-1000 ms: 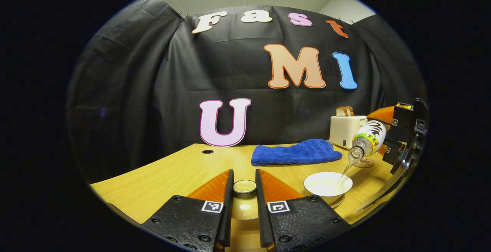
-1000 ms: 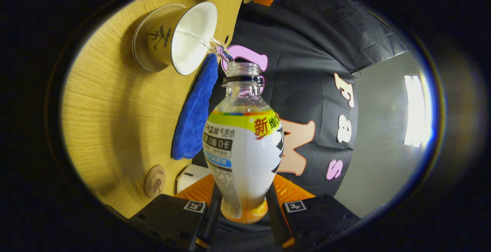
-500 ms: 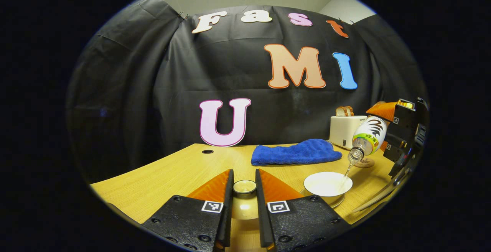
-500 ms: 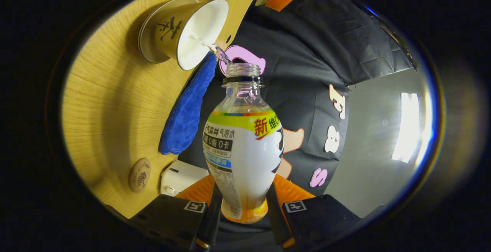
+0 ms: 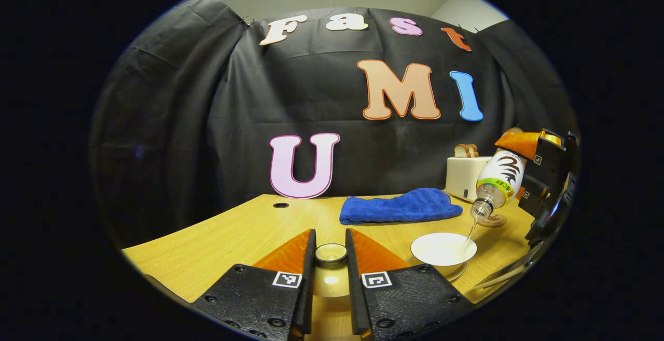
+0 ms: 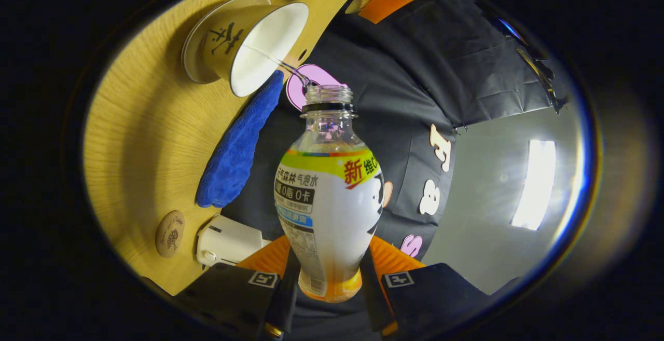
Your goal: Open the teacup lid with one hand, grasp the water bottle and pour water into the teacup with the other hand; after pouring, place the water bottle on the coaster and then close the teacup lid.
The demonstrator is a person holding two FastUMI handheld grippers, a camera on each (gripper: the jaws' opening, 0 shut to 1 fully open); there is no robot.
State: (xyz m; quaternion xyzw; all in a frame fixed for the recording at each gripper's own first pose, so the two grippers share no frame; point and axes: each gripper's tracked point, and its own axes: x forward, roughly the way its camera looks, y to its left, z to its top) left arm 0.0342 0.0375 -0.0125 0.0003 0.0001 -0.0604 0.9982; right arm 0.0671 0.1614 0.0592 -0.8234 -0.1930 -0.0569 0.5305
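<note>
In the left gripper view our left gripper pinches the lid by its knob; the rest hides between the fingers. Right of it, the bottle trickles water into the open cup.

In the right gripper view our right gripper clamps the bottle, neck tipped at the cup. The coaster lies bare by the toaster.

Teacup on table, near right. Bottle tilted above cup, mouth over rim. Cloth behind cup, mid-table. Toaster far right w/ bread in it. Coaster btwn cup & toaster. Lid near, left of cup.
</note>
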